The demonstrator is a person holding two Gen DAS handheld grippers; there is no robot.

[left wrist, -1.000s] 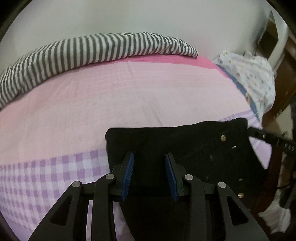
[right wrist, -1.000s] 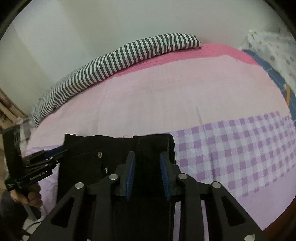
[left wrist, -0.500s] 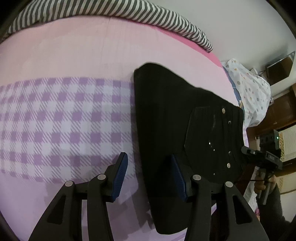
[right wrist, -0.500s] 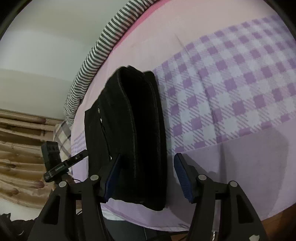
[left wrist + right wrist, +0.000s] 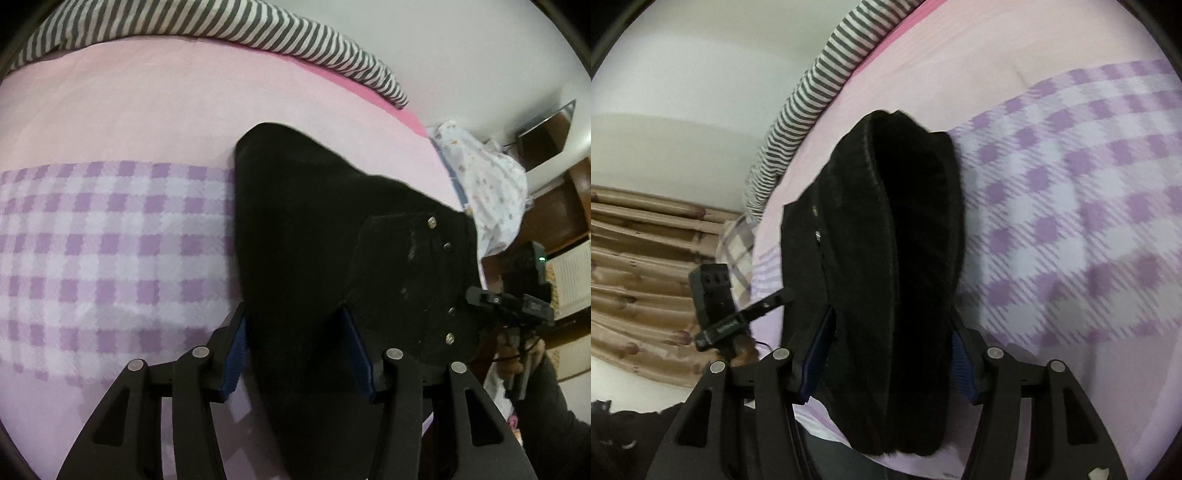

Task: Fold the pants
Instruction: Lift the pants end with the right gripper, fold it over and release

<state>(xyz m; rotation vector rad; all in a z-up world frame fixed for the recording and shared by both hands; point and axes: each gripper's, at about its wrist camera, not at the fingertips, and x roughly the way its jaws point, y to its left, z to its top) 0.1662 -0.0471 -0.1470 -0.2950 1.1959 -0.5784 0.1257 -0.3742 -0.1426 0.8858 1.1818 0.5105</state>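
The black pants (image 5: 314, 240) lie folded into a thick bundle on the bed, near its front edge; they show in the right wrist view too (image 5: 886, 240). A back pocket with metal rivets (image 5: 417, 266) faces up. My left gripper (image 5: 297, 350) is open, its blue pads straddling the near end of the bundle. My right gripper (image 5: 888, 358) is open, its jaws spread either side of the bundle's other end. Whether the pads touch the cloth I cannot tell. The right gripper's body also shows at the right of the left wrist view (image 5: 513, 302), and the left gripper's at the left of the right wrist view (image 5: 716, 295).
The bed has a pink sheet (image 5: 147, 110) and a purple checked band (image 5: 92, 240). A grey striped blanket (image 5: 221, 33) lies along the wall. A white printed pillow (image 5: 487, 184) sits at the bed's right end. Brown curtains (image 5: 635, 258) hang left of the bed.
Both grippers have opened, letting go of the pants, and tilted to look down the folded bundle. In the last half second both moved closer, jaws now around its ends.
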